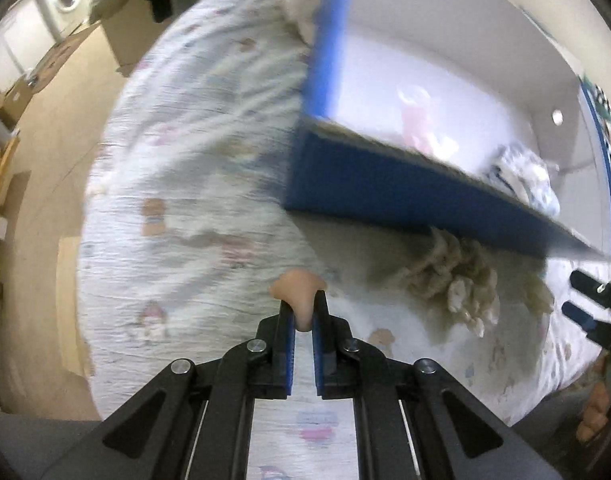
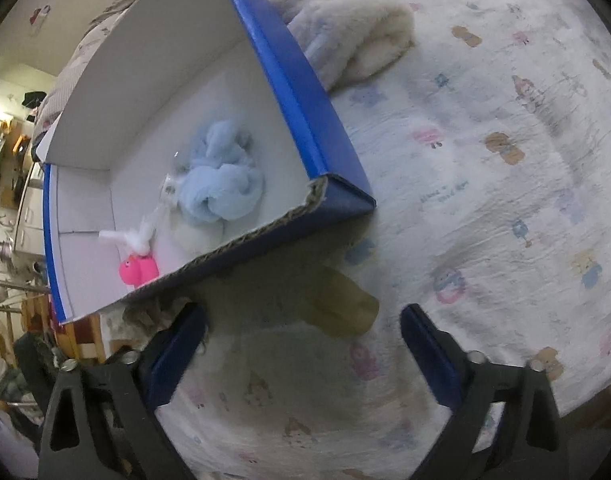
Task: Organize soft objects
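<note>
My left gripper (image 1: 304, 306) is shut on a small peach soft object (image 1: 298, 290) and holds it above the patterned bed sheet (image 1: 185, 200), just left of the blue cardboard box (image 1: 385, 192). Inside the box lie a pink toy (image 1: 419, 120) and a blue-white cloth (image 1: 525, 176). In the right wrist view the box (image 2: 305, 112) holds a light blue fluffy cloth (image 2: 221, 184), a white tuft (image 2: 133, 236) and the pink toy (image 2: 139, 270). My right gripper (image 2: 303, 344) is open above a yellowish soft block (image 2: 341, 304) on the sheet. It also shows in the left wrist view (image 1: 585, 304).
A cream fluffy item (image 1: 461, 284) lies under the box's near edge. A cream plush blanket (image 2: 353, 40) lies on the bed beyond the box. The bed's left edge drops to a tan floor (image 1: 45, 200). Furniture and clutter (image 2: 9, 200) stand at the far left.
</note>
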Motion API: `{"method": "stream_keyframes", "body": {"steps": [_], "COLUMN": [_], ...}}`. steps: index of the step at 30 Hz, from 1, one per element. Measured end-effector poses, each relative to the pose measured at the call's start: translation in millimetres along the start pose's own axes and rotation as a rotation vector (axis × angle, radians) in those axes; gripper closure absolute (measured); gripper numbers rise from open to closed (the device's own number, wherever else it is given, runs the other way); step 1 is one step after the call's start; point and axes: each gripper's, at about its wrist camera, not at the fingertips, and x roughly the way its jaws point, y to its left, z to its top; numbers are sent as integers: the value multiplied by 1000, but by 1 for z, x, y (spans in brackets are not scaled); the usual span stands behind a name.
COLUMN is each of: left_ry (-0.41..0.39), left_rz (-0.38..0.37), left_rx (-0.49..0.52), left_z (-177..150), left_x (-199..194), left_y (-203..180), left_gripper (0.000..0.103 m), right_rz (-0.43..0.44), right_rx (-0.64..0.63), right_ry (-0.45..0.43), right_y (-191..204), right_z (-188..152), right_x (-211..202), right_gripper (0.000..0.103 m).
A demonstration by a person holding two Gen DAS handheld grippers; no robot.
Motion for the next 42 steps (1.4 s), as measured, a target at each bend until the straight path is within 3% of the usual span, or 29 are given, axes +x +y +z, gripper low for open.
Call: {"method": "stream_keyframes", "body": {"steps": [1,6,8,10,11,13,14,27,32,33,34,35,36,42], "left_ry": [-10,-22,-26,-30,-32,-34,-34,-87,-112,-113,-114,-115,-115,-116], "left_rz": [1,9,13,17,18,20,17,34,42,45,50,58,65,80], "left_rx": [-19,-42,-40,-38,-38,-38,-38,-68,-60,-62,-57,-47,-40,-31], "left_z": [2,0,-5,-5,-5,-7,-8,-16,-21,-22,-23,-24,-24,-18], "left_x": [-3,-12,-16,-19,-21,-20,-19,-41,-54,-55,-54,-53,-51,-45], "left_y": [6,16,12,13,13,12,9,15,13,13,12,11,10,8], "left_gripper": [96,96,96,96,96,96,96,96,96,96,96,96,96,96], "right_rz": [-2,-62,-100,-142,-145,-119,-104,92,39,29,6,-25,-52,-124], "right_rx": [3,-21,-40,-55,-56,-42,-38,-73,3,26,42,49,47,15], "right_ry": [5,37,51,55,49,29,23,-72,-116,-98,-67,-46,-32,10], "right_y": [0,7,9,10,10,8,8,15,3,1,-1,-3,-4,9], "right_z": [0,3,2,1,1,1,2,-27,-24,-19,-16,-12,-9,3], "right_x": [2,21,30,35,34,30,28,-24,-30,-23,-13,-5,4,43], "right_gripper": [13,25,42,65,70,96,101,101,99,86,66,57,53,53]}}
